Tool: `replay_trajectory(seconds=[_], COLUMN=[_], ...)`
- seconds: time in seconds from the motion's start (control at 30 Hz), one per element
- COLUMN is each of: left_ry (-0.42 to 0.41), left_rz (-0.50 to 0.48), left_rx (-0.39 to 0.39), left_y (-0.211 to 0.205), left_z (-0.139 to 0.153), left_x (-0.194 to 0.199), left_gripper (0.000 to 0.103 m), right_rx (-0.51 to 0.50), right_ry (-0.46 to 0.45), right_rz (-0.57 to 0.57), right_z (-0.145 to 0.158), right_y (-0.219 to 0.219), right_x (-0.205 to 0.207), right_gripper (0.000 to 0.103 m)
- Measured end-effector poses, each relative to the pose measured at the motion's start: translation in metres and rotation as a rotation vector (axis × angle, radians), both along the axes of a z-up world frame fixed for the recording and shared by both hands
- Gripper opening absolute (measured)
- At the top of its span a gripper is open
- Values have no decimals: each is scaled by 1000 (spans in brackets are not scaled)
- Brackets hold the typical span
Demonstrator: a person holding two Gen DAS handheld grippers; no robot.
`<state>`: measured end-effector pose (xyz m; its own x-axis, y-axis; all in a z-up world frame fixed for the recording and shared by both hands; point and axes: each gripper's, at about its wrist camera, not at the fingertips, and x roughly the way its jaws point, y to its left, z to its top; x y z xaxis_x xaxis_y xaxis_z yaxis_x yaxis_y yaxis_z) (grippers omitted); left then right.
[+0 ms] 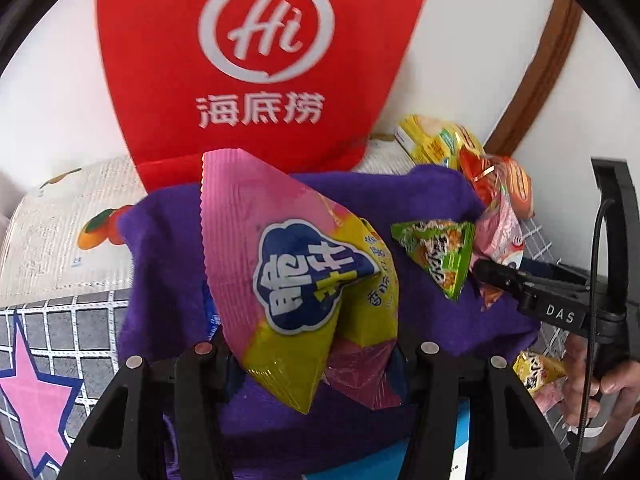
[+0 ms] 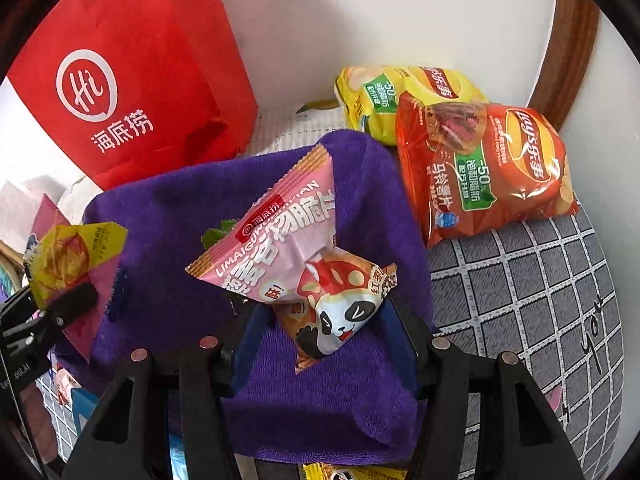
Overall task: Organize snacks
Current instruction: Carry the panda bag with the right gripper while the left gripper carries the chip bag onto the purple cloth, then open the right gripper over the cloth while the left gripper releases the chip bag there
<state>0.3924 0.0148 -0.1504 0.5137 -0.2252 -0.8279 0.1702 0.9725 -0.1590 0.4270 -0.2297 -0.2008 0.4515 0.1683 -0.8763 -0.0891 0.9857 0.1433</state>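
Note:
My left gripper point(image 1: 316, 354) is shut on a pink and yellow snack bag point(image 1: 288, 268) and holds it above a purple towel point(image 1: 168, 248). My right gripper point(image 2: 320, 340) is shut on a pink panda snack packet point(image 2: 296, 256) above the same purple towel point(image 2: 168, 232). In the left wrist view the right gripper point(image 1: 492, 274) shows at the right with the pink packet point(image 1: 502, 232), and a green triangular packet point(image 1: 440, 254) hangs beside it. In the right wrist view the left gripper point(image 2: 68, 300) shows at the left with its pink and yellow bag point(image 2: 68, 260).
A red paper bag point(image 1: 256, 60) stands against the white wall behind the towel point(image 2: 120, 76). A yellow chip bag point(image 2: 400, 96) and a red chip bag point(image 2: 484, 168) lie at the back right. A grey grid-pattern cloth point(image 2: 520, 300) covers the surface. Another small packet point(image 1: 536, 372) lies at the right.

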Motion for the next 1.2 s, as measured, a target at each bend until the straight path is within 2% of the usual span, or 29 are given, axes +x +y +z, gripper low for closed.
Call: replay_trajectory(seconds=[0.23,0.67,0.77,0.83,0.93,0.97,1.0,1.2], left_ry=[56,75,89,93,84,78,67,13], left_rz=[-28,-31,-32,-29,-26,-26,-22,-19], left_rx=[-25,-18,-11,-14,-17,-17,-13,-17], left_y=[-9,-9,-12,-13,-14,-14,-14,-13], left_z=[-13,-16,-20,-21,-19,-18,-15,-1], left_x=[3,5,6,7,7,6,5,0], left_gripper=[54,55,55,57,71,82,86,86], right_rx=[12,-19,-22,-16,-8,-10,-13,-63], right_ry=[9,12,14,13,-11,-24,-38,-131], right_rz=[-2,26,38,45,59,62,66,82], right_z=[-1,-4,-5,-5,-2,0,2,17], right_y=[-3,4,6,6,7,8,8,11], right_x=[-5,-14,-13,-13,-15,-16,-17,-26], right_gripper=[55,56,57,62,71,73,78,79])
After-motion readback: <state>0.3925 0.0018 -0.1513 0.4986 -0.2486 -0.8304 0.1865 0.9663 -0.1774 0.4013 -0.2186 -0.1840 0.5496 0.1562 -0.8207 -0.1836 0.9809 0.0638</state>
